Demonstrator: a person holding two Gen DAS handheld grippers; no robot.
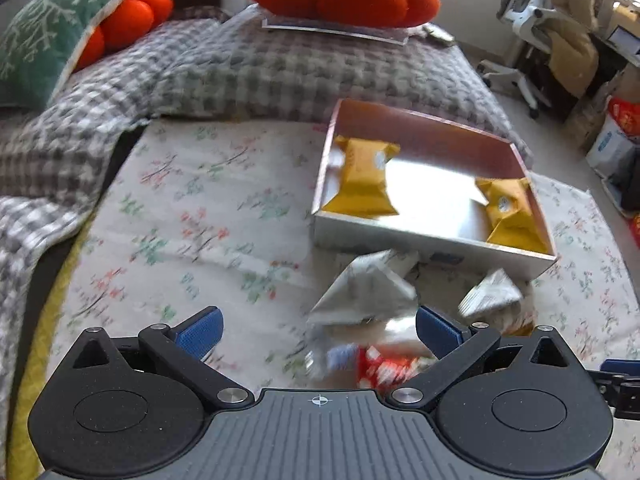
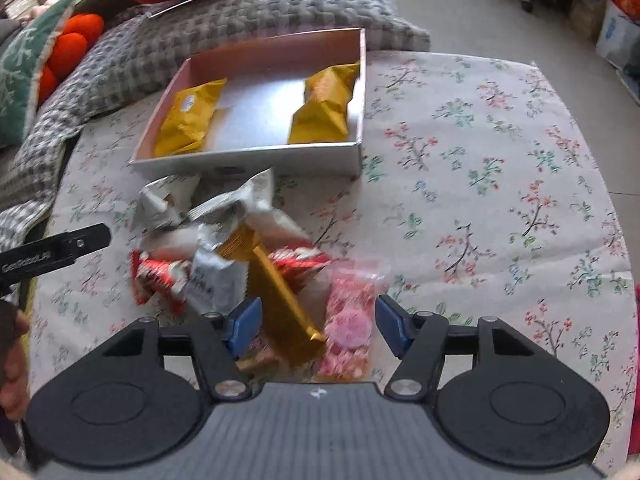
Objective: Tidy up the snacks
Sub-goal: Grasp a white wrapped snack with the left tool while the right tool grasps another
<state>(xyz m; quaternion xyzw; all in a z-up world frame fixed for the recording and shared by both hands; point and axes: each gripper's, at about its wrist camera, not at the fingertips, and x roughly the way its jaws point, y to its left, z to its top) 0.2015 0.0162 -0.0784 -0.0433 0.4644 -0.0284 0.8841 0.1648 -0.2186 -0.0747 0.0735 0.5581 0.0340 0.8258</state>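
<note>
A shallow white box sits on a floral cloth, its far side near a grey checked blanket. Inside the box, one yellow snack packet lies at its left end and another yellow packet at its right end, with bare floor between them. Just in front of the box's near wall lies a loose heap of snacks: white wrappers, red-and-white packets, a gold bar and a pink packet.

The right gripper hangs over the near end of the heap, jaws partly open, with the gold bar and pink packet between the blue pads; neither pad visibly presses on them.

The left gripper hovers in front of the box with jaws wide apart, holding nothing, blurred wrappers beneath it.
</note>
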